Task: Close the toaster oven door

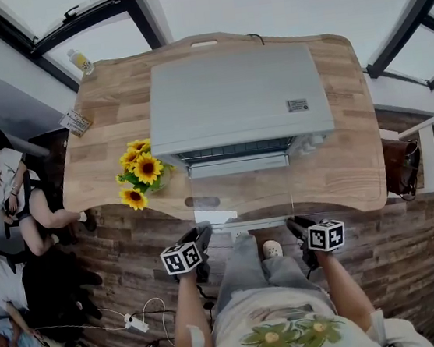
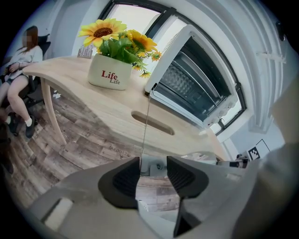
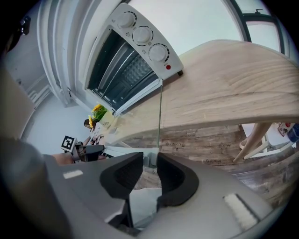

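Glass door (image 1: 239, 192): clear flat pane, pale metal handle bar (image 1: 243, 223), dropped level from the boxy grey toaster oven (image 1: 235, 100) on my wood-grain desk (image 1: 342, 169).
Door axis: long side runs left-right; handle edge points at me.
Left claw (image 2: 153, 170): ribbed black pads (image 2: 124, 179) apart round the handle's end.
Right claw (image 3: 149, 172): likewise, narrower gap.

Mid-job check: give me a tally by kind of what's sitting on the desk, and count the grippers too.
Toaster oven: 1
Sunflower pot: 1
Bottle: 1
Small card: 1
Grippers: 2, left gripper and right gripper
Total: 6
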